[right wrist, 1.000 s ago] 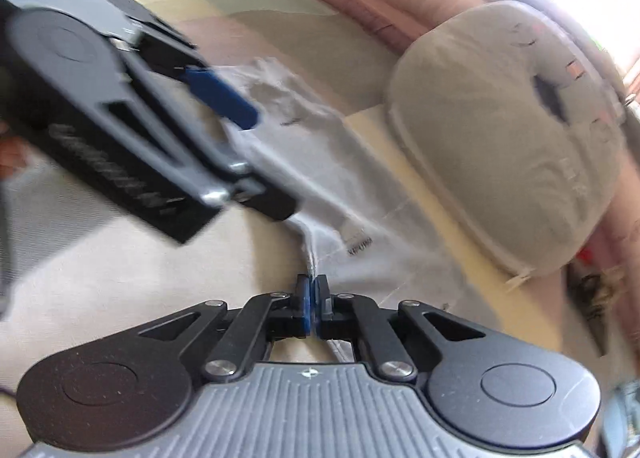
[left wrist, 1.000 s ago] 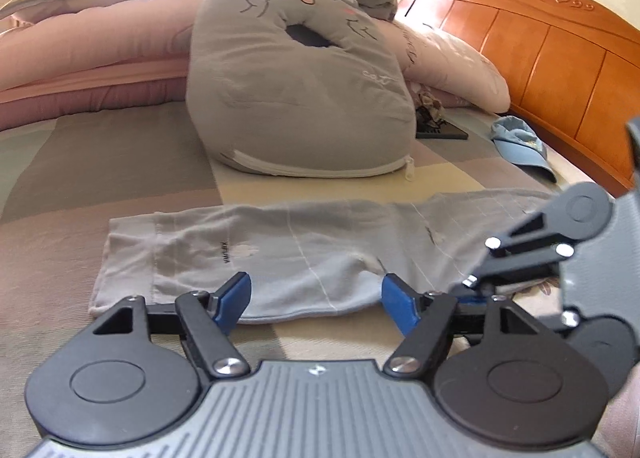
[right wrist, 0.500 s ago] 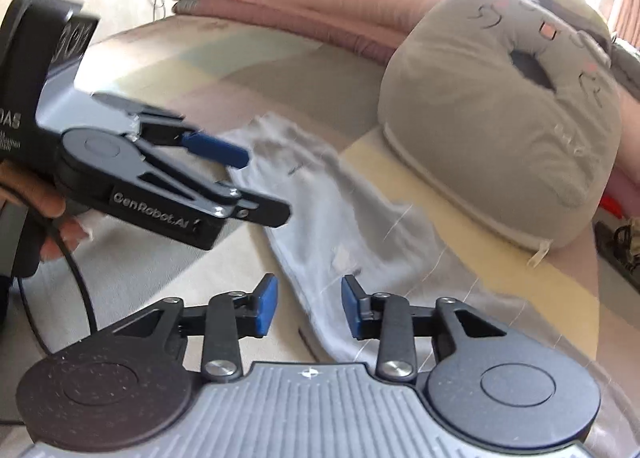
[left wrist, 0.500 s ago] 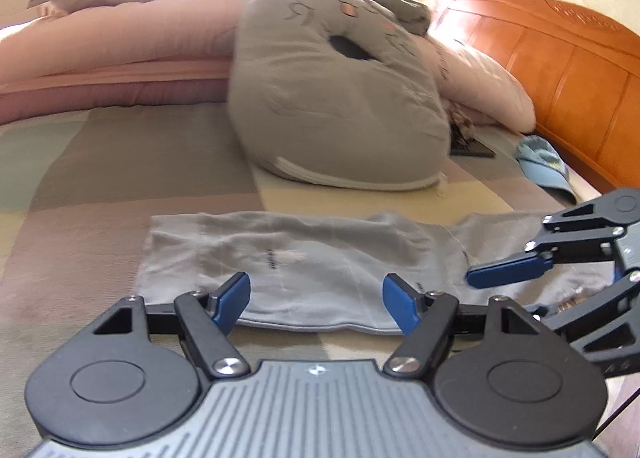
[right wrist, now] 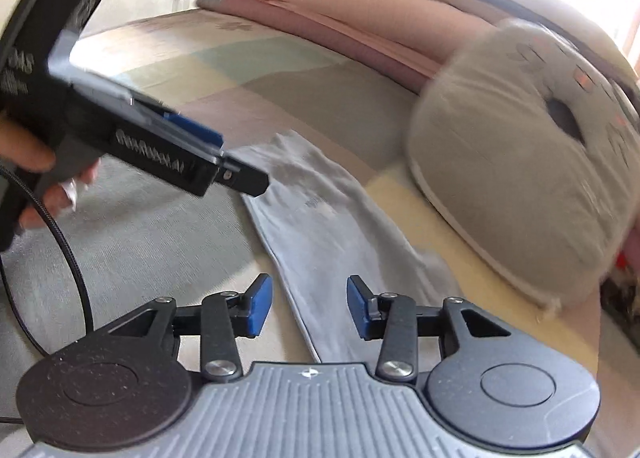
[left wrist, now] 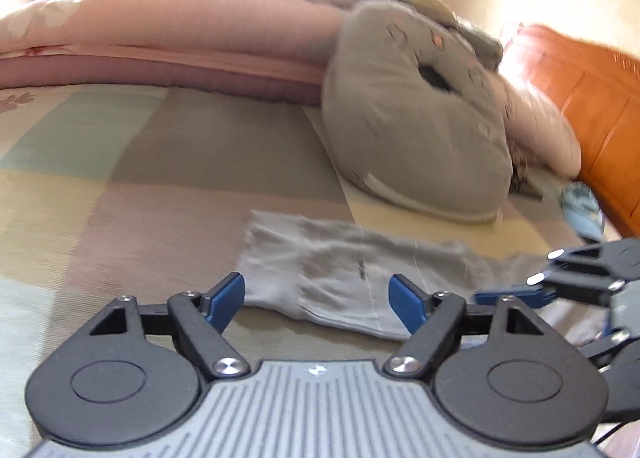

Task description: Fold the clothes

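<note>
A grey garment [left wrist: 340,262], folded into a long strip, lies flat on the checked bedsheet [left wrist: 120,186]. My left gripper [left wrist: 318,298] hovers just above the strip's left end; its jaws are opening and hold nothing. My right gripper [right wrist: 310,308] hangs over the strip [right wrist: 320,226] further along. Its jaws are opening too, and the cloth lies below them, untouched by the pads. In the right wrist view, a hand [right wrist: 40,162] holds the left gripper [right wrist: 232,162] at the strip's far end. One of the right gripper's blue pads [left wrist: 512,294] shows at the right edge of the left wrist view.
A large grey cat-face cushion [left wrist: 408,130] sits just beyond the garment. Behind it is a stack of pink bedding [left wrist: 160,42]. An orange wooden headboard [left wrist: 580,106] runs along the right, with a blue cap [left wrist: 580,202] near its foot. A black cable [right wrist: 68,258] trails from the left gripper.
My right gripper was shut on the garment's edge; it has let go, opened and lifted a little. My left gripper has swung toward the strip's left end and opened wider.
</note>
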`<state>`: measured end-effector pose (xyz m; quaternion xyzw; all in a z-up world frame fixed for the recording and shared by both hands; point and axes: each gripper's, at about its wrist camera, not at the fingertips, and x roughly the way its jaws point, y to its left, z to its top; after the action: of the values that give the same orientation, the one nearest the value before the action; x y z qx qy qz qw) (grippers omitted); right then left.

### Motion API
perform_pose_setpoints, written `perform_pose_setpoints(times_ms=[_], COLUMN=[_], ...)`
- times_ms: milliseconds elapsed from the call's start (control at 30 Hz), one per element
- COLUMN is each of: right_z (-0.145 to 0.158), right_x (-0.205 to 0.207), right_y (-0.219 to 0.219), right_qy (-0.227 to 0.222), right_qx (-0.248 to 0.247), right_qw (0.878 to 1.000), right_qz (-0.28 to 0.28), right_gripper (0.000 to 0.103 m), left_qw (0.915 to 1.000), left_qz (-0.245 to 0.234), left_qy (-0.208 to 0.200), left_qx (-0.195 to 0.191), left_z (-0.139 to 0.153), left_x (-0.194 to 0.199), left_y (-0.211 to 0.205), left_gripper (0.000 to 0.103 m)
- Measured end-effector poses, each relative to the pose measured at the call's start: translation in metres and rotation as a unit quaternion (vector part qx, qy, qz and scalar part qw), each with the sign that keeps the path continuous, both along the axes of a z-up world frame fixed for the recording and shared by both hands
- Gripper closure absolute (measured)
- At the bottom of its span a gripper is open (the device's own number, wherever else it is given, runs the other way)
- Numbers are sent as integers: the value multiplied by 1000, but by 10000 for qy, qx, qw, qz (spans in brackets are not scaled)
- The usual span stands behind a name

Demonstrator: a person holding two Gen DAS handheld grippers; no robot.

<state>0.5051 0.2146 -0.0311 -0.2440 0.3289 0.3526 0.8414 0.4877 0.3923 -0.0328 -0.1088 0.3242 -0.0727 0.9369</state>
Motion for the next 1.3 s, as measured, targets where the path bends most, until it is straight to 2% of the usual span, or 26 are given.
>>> perform_pose_setpoints(times_ms=[200, 333, 367, 400, 433, 533, 633, 700, 767, 900, 967, 1033, 1100, 1200, 1300], right_z=[-14, -29, -32, -33, -34, -37, -29, -27, -24, -9, 1, 10, 17, 18, 11], right_x=[16, 25, 27, 27, 25, 21, 31, 39, 42, 25, 10, -5, -15, -27, -41], right_y=[59, 91, 97, 101, 104, 107, 97, 87, 74, 31, 1, -33, -76, -143, -191], right_qy=[-188, -403, -430, -469, -497, -561, 48, 351, 472, 373, 228, 49, -39, 123, 331], right_qx=[-221, -402, -405, -381, -371, -260, 427, 760, 864, 788, 591, 309, -4, -353, -607], right_qw=[9982, 9972, 9974, 9977, 9977, 9980, 9990, 9963, 9951, 9962, 9976, 9977, 9929, 9773, 9613], right_qz=[527, 483, 406, 322, 258, 109, 151, 209, 133, -67, -278, -606, -1188, -2083, -2668], right_gripper=[56, 57, 59, 75, 86, 89, 87, 76, 72, 51, 46, 46, 46, 46, 46], left_qw=[9998, 9994, 9993, 9993, 9992, 9990, 9991, 9993, 9994, 9996, 9998, 10000, 10000, 10000, 9999], left_qz=[84, 201, 223, 245, 268, 335, 337, 303, 291, 214, 154, 85, 7, -85, -156], left_qy=[80, 101, 101, 104, 103, 86, 42, 34, 27, -1, 11, 11, -4, -6, 73], left_qx=[-163, -247, -266, -268, -264, -280, -260, -229, -192, -166, -92, -35, -3, -6, -14], left_z=[0, 0, -1, -1, -1, -1, 1, 1, 2, 4, 4, 4, 5, 4, 1], left_x=[-3, -5, -6, -5, -5, -6, -7, -6, -6, -5, -4, -3, -2, -1, 3], left_y=[23, 33, 35, 37, 38, 40, 39, 37, 35, 29, 23, 17, 12, 5, -5], left_gripper=[19, 19, 19, 19, 19, 19, 19, 19, 19, 19, 19, 19, 19, 19, 19])
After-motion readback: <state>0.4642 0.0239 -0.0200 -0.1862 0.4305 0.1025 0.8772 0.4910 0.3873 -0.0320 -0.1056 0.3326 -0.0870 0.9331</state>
